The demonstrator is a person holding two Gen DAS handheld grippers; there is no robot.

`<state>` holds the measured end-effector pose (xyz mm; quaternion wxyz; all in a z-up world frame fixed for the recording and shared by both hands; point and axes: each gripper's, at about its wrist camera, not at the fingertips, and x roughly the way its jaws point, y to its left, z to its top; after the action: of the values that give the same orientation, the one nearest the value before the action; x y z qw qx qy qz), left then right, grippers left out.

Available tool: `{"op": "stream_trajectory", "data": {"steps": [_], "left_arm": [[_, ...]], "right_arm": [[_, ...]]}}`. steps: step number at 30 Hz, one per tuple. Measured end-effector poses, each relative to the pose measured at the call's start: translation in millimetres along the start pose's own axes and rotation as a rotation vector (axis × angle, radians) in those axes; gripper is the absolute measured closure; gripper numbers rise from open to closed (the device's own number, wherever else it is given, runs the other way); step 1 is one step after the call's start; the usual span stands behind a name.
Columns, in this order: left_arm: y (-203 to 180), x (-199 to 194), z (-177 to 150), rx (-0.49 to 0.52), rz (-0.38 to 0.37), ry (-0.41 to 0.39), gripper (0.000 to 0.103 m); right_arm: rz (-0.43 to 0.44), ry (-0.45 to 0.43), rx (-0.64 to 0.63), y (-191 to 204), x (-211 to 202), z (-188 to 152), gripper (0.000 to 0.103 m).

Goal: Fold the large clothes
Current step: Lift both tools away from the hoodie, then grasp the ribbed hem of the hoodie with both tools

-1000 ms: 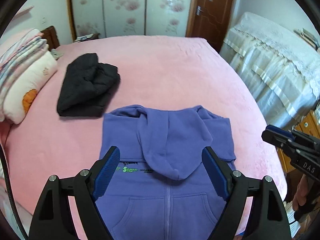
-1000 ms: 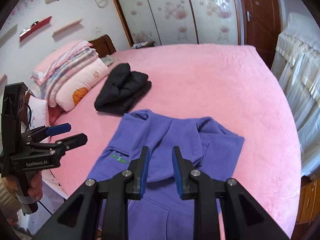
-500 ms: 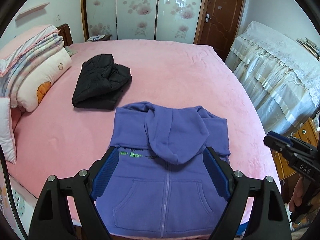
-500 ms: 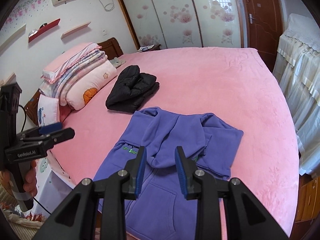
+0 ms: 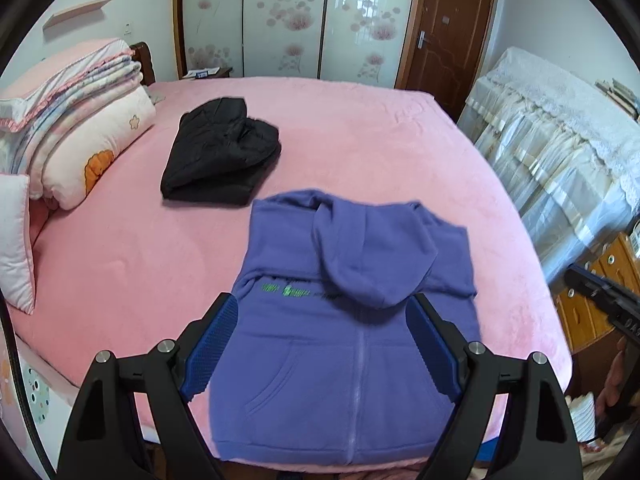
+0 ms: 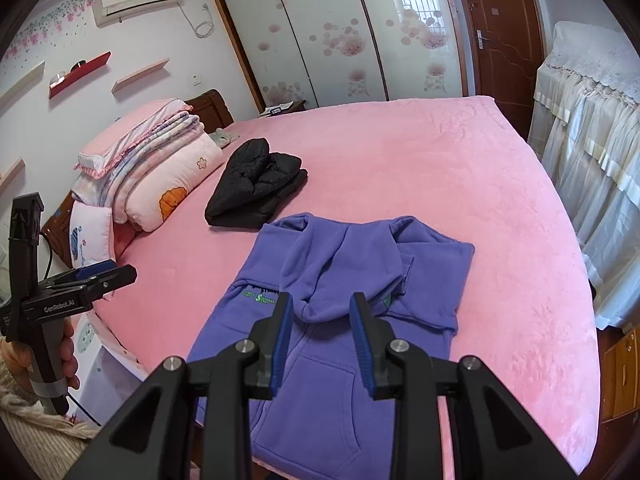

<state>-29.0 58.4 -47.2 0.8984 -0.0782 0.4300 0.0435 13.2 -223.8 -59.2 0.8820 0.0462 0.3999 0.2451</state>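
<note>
Left wrist view shows the purple hoodie [image 5: 352, 344] lying flat on the pink bed [image 5: 360, 140] at its near edge, sleeves tucked in and hood folded down over the chest. It looks like thick, limp fleece that will sag and drape, so I would pinch it at the hem corners. The left gripper [image 5: 323, 348] has its fingers spread wide, the right gripper [image 6: 323, 342] partly spread; both hold nothing.

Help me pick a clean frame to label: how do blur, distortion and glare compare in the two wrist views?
Left wrist view: purple hoodie slightly smeared, its green print unreadable; strong fisheye bend, dark corners. Right wrist view: sharper, hoodie seams crisp; same barrel distortion; bright window reflection on the wardrobe door, otherwise soft, even light.
</note>
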Motion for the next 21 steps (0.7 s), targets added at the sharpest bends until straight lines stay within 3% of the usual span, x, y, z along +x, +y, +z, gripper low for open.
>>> {"op": "stream_trajectory", "data": {"steps": [9, 15, 17, 19, 21], "left_arm": [[63, 27, -52, -0.010, -0.016, 0.114, 0.018], [111, 69, -108, -0.034, -0.026, 0.239, 0.018], [123, 87, -127, -0.038, -0.037, 0.292, 0.018], [134, 106, -147, -0.046, -0.049, 0.349, 0.018], [145, 124, -165, -0.071, -0.058, 0.394, 0.018]], "right_arm": [[-0.045, -0.120, 0.018, 31, -20, -49, 0.072], [-0.109, 0.001, 0.078, 35, 8, -108, 0.067], [-0.100, 0.064, 0.108, 31, 20, -128, 0.057], [-0.100, 0.153, 0.160, 22, 35, -154, 0.036], [-0.146, 0.193, 0.191, 11, 45, -180, 0.034]]}}
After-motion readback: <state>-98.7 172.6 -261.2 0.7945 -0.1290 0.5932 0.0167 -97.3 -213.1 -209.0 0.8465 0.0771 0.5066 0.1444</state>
